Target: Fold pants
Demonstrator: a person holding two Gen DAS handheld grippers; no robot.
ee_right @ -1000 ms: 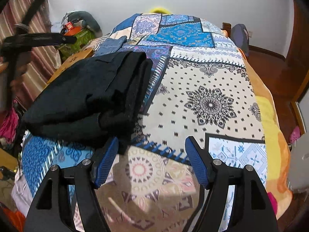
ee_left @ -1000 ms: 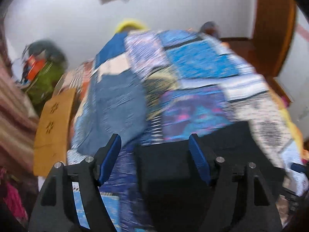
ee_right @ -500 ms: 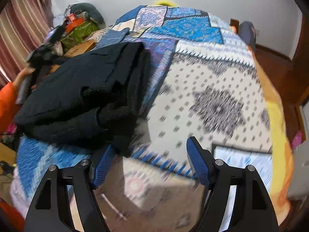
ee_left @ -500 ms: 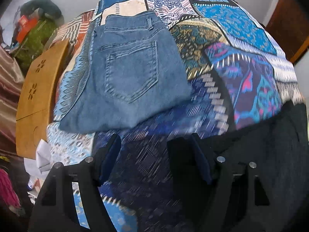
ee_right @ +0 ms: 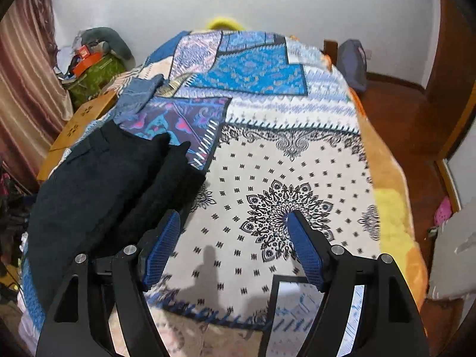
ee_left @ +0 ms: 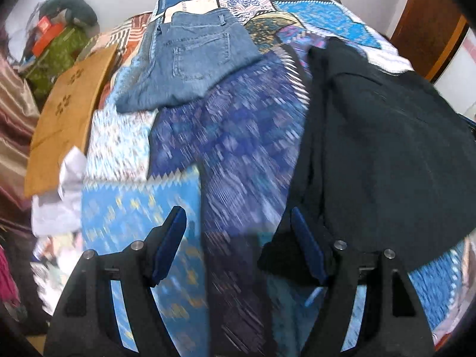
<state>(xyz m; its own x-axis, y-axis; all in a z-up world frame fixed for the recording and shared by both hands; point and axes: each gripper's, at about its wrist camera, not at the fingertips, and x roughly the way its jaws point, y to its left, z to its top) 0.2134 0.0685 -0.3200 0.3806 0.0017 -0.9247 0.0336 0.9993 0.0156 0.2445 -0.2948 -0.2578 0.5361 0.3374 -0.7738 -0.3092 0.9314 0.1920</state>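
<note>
Loosely folded matte black pants (ee_right: 98, 178)

A patchwork bedspread (ee_right: 267, 163) covers the whole bed, blue panels up top, a cream panel with a black medallion print nearer the camera. An orange blanket (ee_right: 386, 178) runs down the bed's right edge. Beside the bed on the left sits a wooden board (ee_left: 68, 119) with small flower cut-outs, and just below it some crumpled white cloth (ee_left: 59, 196). Up in the far left corner, a green bag (ee_right: 95, 74) with an orange box (ee_right: 86, 59) on top and something grey behind it. Striped curtains (ee_right: 26, 89) hang along the left. Across the room, a dark backpack (ee_right: 354, 65) leans by the white wall, on a reddish wooden floor (ee_right: 398, 119).
</note>
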